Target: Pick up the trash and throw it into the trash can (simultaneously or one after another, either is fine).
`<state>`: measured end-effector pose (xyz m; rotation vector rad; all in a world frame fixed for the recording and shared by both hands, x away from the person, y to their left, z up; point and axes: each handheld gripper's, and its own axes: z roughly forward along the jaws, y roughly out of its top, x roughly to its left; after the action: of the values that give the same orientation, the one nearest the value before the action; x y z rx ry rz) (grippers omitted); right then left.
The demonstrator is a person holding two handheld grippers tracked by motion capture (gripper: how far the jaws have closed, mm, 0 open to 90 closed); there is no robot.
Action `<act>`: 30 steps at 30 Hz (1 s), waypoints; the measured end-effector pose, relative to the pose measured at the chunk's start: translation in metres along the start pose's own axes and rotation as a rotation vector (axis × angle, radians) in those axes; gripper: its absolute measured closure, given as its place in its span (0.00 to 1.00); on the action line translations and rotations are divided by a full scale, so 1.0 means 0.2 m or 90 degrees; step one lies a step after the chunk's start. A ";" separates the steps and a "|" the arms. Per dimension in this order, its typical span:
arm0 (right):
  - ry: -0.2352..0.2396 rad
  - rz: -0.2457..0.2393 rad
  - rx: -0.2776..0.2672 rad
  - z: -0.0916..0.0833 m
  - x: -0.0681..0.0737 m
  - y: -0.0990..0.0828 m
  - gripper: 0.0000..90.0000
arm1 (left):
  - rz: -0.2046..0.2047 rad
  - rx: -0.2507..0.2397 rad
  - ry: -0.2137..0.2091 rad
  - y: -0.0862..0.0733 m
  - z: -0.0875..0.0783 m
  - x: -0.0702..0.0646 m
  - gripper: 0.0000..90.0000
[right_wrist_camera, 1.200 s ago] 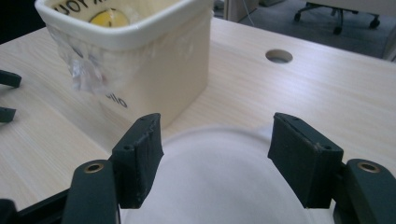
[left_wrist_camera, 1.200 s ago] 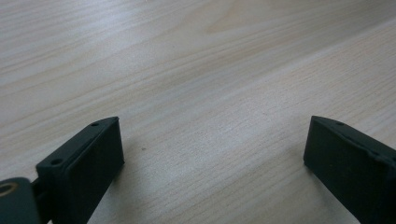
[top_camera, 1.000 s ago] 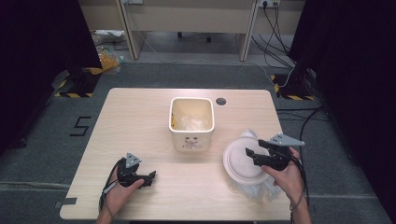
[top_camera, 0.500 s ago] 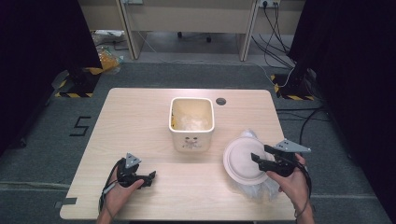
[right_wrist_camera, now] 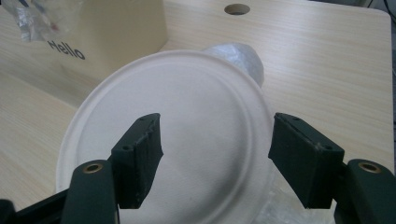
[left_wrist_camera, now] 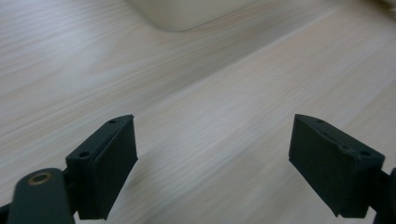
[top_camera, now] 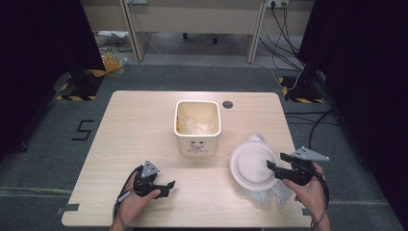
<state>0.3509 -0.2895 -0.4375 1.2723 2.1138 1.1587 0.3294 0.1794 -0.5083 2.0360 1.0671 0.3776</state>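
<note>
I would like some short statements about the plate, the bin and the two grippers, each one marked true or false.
1. The right gripper is open, with the white plate in front of its jaws. True.
2. The plate lies inside the bin. False: it lies on the table, to the right of the bin, on top of a clear plastic bag.
3. The left gripper holds a cup. False: its jaws are open over bare table.
4. The bin stands near the middle of the table, with crumpled clear plastic inside. True.
5. The bin is dark blue. False: it is cream, with "Hello" printed on one side.
</note>
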 end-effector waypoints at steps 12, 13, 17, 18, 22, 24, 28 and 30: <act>-0.008 0.031 0.017 0.01 -0.08 -0.04 0.37 | 0.028 -0.025 -0.165 0.28 0.23 -0.35 0.16; -0.008 0.031 0.017 0.01 -0.08 -0.04 0.37 | 0.027 -0.025 -0.173 0.30 0.26 -0.37 0.16; -0.002 0.032 0.019 0.02 -0.08 -0.05 0.37 | 0.017 -0.026 -0.199 0.36 0.36 -0.44 0.16; -0.003 0.034 0.020 0.02 -0.08 -0.05 0.37 | 0.021 -0.025 -0.200 0.37 0.38 -0.46 0.16; -0.002 0.036 0.021 0.03 -0.09 -0.06 0.37 | 0.029 -0.026 -0.200 0.42 0.44 -0.52 0.16; 0.000 0.038 0.022 0.03 -0.10 -0.06 0.37 | 0.040 -0.029 -0.186 0.44 0.47 -0.55 0.17; 0.001 0.040 0.024 0.03 -0.10 -0.07 0.37 | 0.035 -0.034 -0.188 0.48 0.51 -0.58 0.16; 0.002 0.041 0.025 0.03 -0.10 -0.07 0.37 | 0.046 -0.030 -0.175 0.49 0.53 -0.59 0.17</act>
<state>0.3592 -0.3077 -0.4538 1.3658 2.1215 1.1522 0.3749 -0.0009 -0.4913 2.0186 0.8105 0.1512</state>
